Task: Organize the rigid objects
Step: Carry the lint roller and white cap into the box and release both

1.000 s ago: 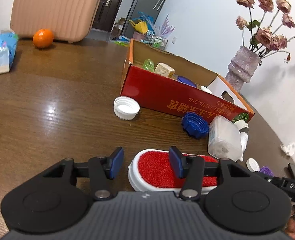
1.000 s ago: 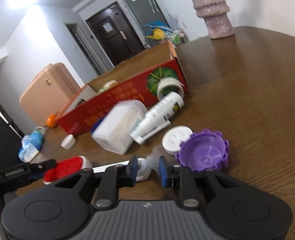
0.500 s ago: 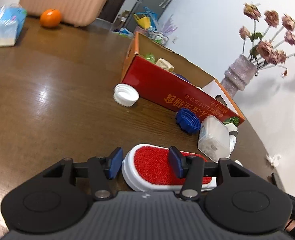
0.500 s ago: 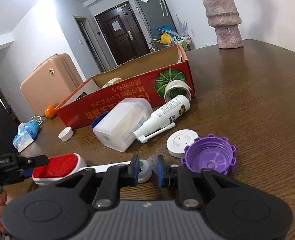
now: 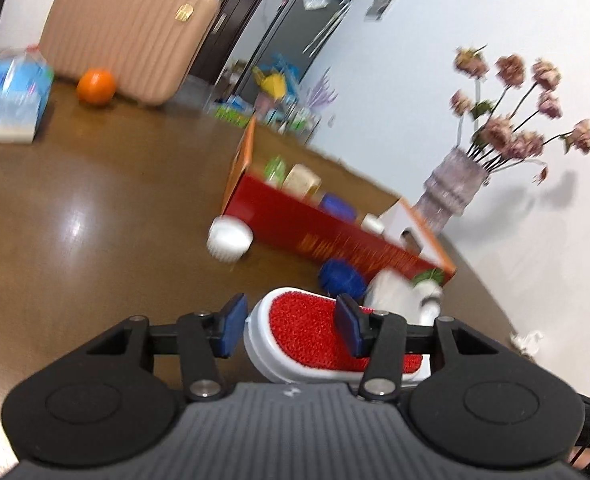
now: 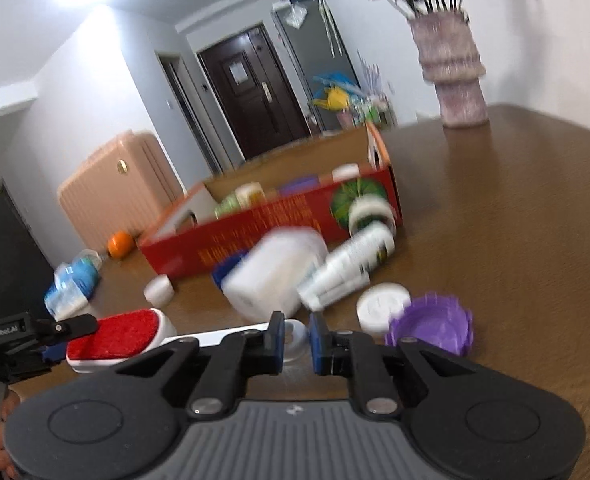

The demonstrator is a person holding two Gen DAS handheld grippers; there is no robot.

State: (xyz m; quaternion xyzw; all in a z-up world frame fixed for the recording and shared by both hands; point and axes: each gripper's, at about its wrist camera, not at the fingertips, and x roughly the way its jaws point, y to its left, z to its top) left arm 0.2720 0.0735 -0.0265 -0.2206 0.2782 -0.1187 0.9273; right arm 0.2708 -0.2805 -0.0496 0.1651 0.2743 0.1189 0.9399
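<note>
A white brush with a red pad (image 5: pixel 315 332) sits between the jaws of my left gripper (image 5: pixel 291 330), which close on its head. It also shows in the right wrist view (image 6: pixel 115 338), where my right gripper (image 6: pixel 297 340) is shut on the round end of its white handle (image 6: pixel 295 334). Both grippers hold it above the table. The red cardboard box (image 5: pixel 335 232) holding several items stands ahead, and shows in the right wrist view (image 6: pixel 263 228).
On the wooden table lie a white cap (image 5: pixel 229 238), blue lid (image 5: pixel 341 278), white container (image 6: pixel 275 276), spray bottle (image 6: pixel 351 268), white disc (image 6: pixel 383 306), purple lid (image 6: pixel 433 328), tape roll (image 6: pixel 371 212). A flower vase (image 6: pixel 453 80), orange (image 5: pixel 95 86) and tissue pack (image 5: pixel 11 100) stand further off.
Both grippers have risen with the brush, which is now off the table. The views tilted up and blurred; the box interior shows more.
</note>
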